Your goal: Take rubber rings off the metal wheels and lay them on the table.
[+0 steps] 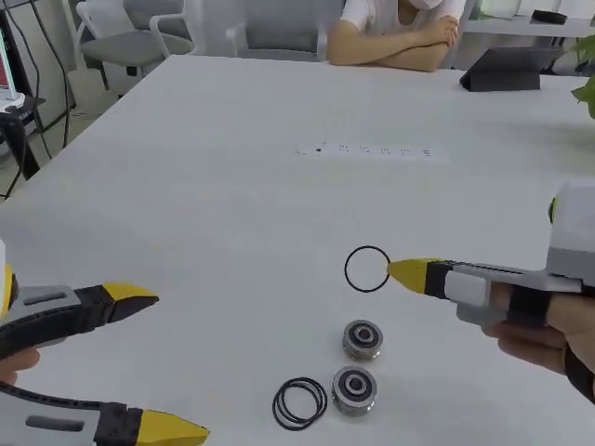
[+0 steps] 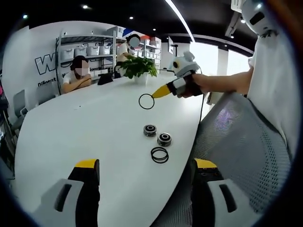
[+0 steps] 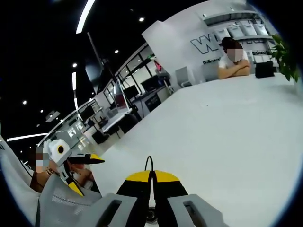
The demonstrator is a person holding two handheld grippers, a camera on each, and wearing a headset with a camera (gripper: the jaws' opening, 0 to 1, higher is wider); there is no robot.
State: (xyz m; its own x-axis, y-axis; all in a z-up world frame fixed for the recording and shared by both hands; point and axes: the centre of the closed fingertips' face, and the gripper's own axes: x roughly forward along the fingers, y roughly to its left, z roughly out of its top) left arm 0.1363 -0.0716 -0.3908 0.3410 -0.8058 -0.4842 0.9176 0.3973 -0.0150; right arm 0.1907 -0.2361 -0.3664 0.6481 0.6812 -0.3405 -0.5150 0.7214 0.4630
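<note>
- we are holding the right gripper (image 1: 395, 271) at the right of the head view. its yellow jaws are pressing together and pinching a thin black rubber ring (image 1: 346, 269) by its edge.
- that pinched ring is hanging off the jaw tips, just left of them and a little below the middle of the frame. we cannot tell whether it is touching the white table (image 1: 232, 177).
- in the right gripper view the same ring is showing edge-on, rising as a thin dark line from the seam between the closed jaws.
- the left gripper (image 1: 158, 364) is sitting in the lower left corner of the head view, its jaws spreading wide and gripping nothing.
- two metal wheels are lying flat on the table below the pinched ring. the upper wheel (image 1: 363, 338) and the lower wheel (image 1: 354, 388) are sitting just beside each other.
- two loose rings (image 1: 277, 405) are lying overlapped on the table at the bottom centre, just left of the lower wheel.
- in the left gripper view the wheels and loose rings are sitting near the centre, above the gap between the wide jaws. the right gripper is reaching in from the upper right with its ring.
- storage bins (image 2: 90, 49) are lining a shelf at the upper left of the left gripper view. they are showing too small for us to tell what they are holding.
- a person (image 1: 390, 37) is sitting with folded arms at the table's far edge, at the top of the head view.
</note>
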